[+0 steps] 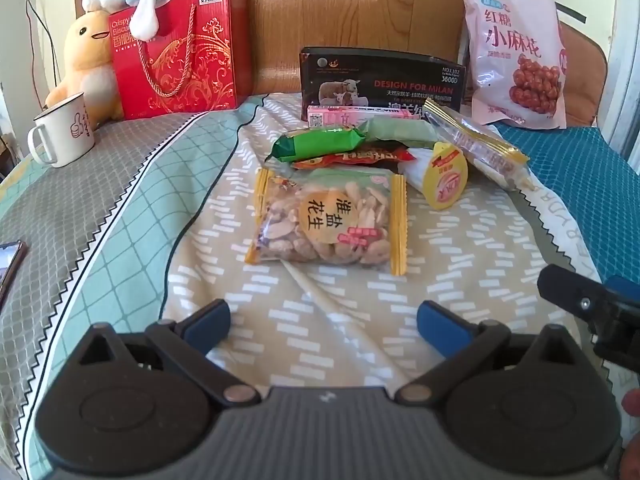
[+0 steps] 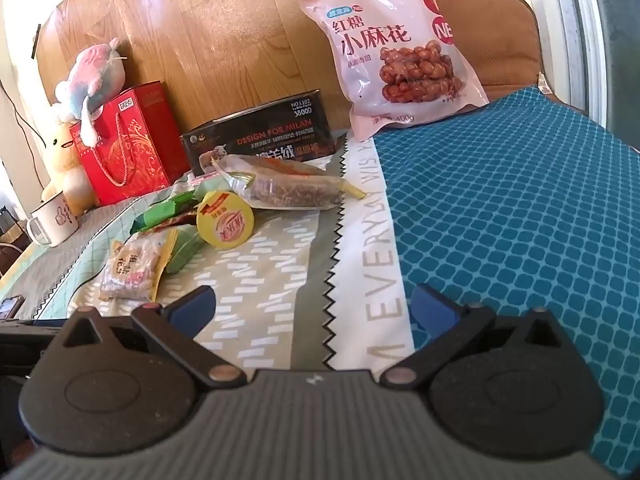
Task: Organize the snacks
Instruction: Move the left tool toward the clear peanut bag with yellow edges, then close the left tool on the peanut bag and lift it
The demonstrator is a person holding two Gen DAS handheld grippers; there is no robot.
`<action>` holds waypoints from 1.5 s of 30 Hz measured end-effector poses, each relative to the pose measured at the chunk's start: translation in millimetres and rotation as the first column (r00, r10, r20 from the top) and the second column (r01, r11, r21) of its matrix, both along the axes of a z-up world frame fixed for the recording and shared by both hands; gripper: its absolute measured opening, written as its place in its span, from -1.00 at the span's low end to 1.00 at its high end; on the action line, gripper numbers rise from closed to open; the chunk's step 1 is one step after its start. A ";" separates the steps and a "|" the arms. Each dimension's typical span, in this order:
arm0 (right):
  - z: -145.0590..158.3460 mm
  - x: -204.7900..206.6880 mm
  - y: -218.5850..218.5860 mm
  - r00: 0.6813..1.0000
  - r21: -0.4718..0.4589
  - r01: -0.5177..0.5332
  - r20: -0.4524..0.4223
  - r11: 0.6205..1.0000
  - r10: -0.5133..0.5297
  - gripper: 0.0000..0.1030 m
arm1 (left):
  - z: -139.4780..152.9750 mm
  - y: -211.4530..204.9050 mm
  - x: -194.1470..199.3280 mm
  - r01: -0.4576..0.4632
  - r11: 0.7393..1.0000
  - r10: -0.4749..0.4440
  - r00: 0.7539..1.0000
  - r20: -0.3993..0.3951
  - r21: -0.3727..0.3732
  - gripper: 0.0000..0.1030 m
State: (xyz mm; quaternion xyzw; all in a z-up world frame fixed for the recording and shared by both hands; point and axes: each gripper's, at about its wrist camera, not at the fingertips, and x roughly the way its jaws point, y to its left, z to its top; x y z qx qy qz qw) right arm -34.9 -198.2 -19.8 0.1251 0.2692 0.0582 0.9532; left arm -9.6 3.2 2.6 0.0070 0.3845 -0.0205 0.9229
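A pile of snacks lies on the bed cover. A clear peanut bag with yellow edges lies nearest; it also shows in the right wrist view. Behind it lie a green packet, a red packet, a yellow-lidded cup on its side, also in the right wrist view, and a long clear grain bag. A big pink snack bag leans at the back right. My left gripper is open and empty, short of the peanut bag. My right gripper is open and empty over the cover.
A black box stands behind the pile. A red gift bag, plush toys and a white mug stand at the back left. A phone lies at the left edge. A teal mat covers the right side.
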 end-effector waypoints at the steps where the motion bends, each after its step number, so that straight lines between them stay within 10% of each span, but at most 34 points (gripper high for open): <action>1: 0.0 0.1 -0.3 1.000 -0.002 -0.001 0.001 1.000 0.001 1.00 | 0.1 0.2 -0.4 0.001 1.000 -0.001 1.000 0.002 -0.001 1.00; 24: 2.2 16.2 15.3 0.999 -0.059 -0.042 -0.004 0.997 0.042 1.00 | -0.6 21.1 -7.5 0.117 0.991 -0.111 0.990 0.083 -0.069 1.00; 29: 3.3 21.9 20.3 0.997 -0.066 -0.075 0.001 0.995 0.075 0.72 | 2.2 31.3 -3.2 0.126 0.987 -0.116 0.989 0.093 -0.105 0.97; 37: 7.7 45.5 41.5 0.956 -0.049 -0.292 -0.019 0.955 0.292 -0.07 | 23.4 75.6 19.7 0.125 0.954 -0.099 0.989 0.108 -0.274 0.29; 45: 13.8 64.0 75.3 0.891 -0.047 -0.455 -0.019 0.889 0.454 -0.11 | 7.9 101.9 63.6 0.079 0.876 -0.082 0.997 0.014 -0.476 -0.09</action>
